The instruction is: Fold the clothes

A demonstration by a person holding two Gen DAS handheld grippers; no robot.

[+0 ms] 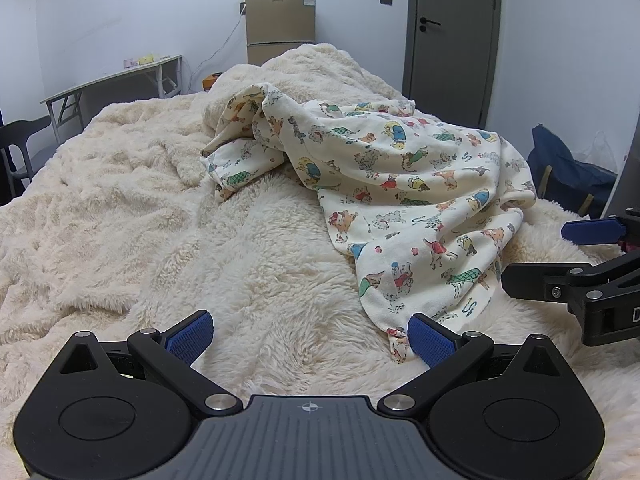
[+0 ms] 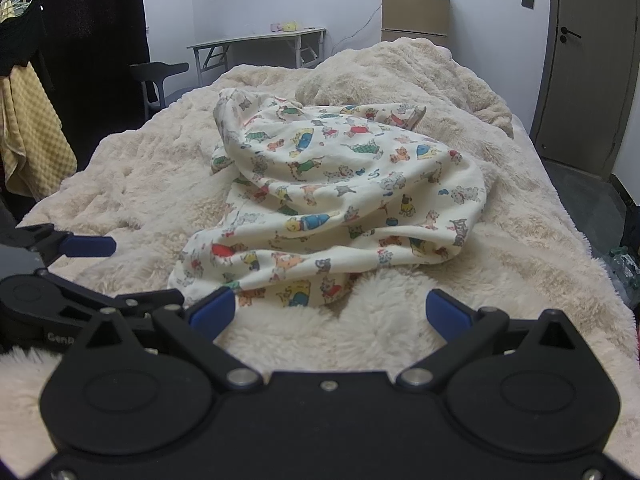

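A cream garment printed with cartoon dogs (image 1: pixel 400 184) lies crumpled on a fluffy cream blanket (image 1: pixel 140 208) covering a bed. My left gripper (image 1: pixel 310 338) is open, low over the blanket, with its right pad (image 1: pixel 430 340) touching the garment's near corner. My right gripper (image 2: pixel 332 312) is open just in front of the garment's near hem (image 2: pixel 304 208). The right gripper also shows at the right edge of the left wrist view (image 1: pixel 576 256), and the left gripper at the left edge of the right wrist view (image 2: pixel 72 256). Both hold nothing.
A raised lump of blanket (image 1: pixel 320 64) lies behind the garment. A folding table (image 1: pixel 120 80), a dark chair (image 1: pixel 20 140), a small fridge (image 1: pixel 280 24) and a grey door (image 1: pixel 452 36) stand beyond the bed. A dark blue bag (image 1: pixel 568 172) sits to the right.
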